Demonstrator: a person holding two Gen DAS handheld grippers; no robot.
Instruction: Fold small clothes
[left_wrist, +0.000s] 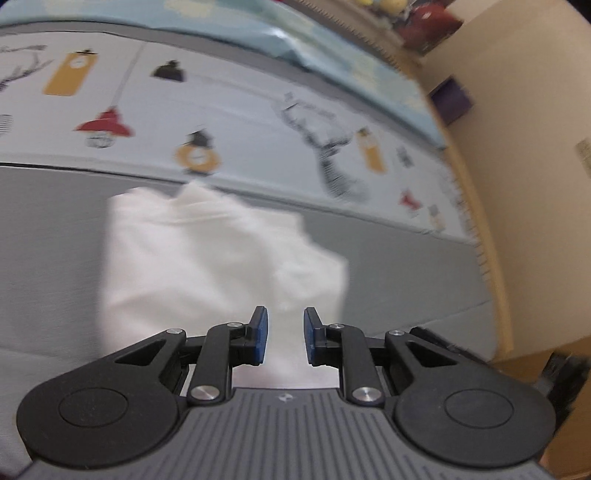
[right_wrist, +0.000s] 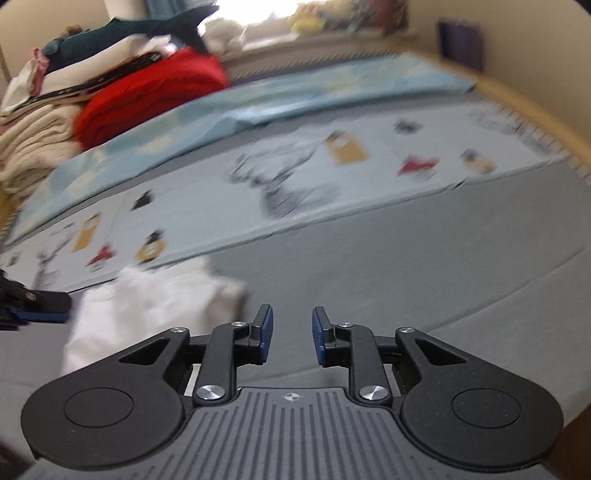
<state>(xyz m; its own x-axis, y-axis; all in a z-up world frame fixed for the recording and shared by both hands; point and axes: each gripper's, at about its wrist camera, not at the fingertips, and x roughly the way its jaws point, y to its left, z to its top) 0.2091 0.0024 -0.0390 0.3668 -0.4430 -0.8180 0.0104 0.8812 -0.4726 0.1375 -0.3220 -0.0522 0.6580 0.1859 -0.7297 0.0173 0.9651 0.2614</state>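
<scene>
The left gripper (left_wrist: 285, 338), jaws parted and empty, hangs directly over the near edge of a white garment (left_wrist: 207, 258) lying rumpled on the grey mattress (left_wrist: 406, 266), while the right gripper (right_wrist: 292, 338), also released, sits off the cloth's right side, farther away.

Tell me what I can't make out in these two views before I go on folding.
- White garment: left wrist view, motion blur hides folds and type; left gripper covers its near edge.
- Right wrist view: right gripper covers the garment's near corner.
- Clothes pile: blurred, cut by left edge.
</scene>
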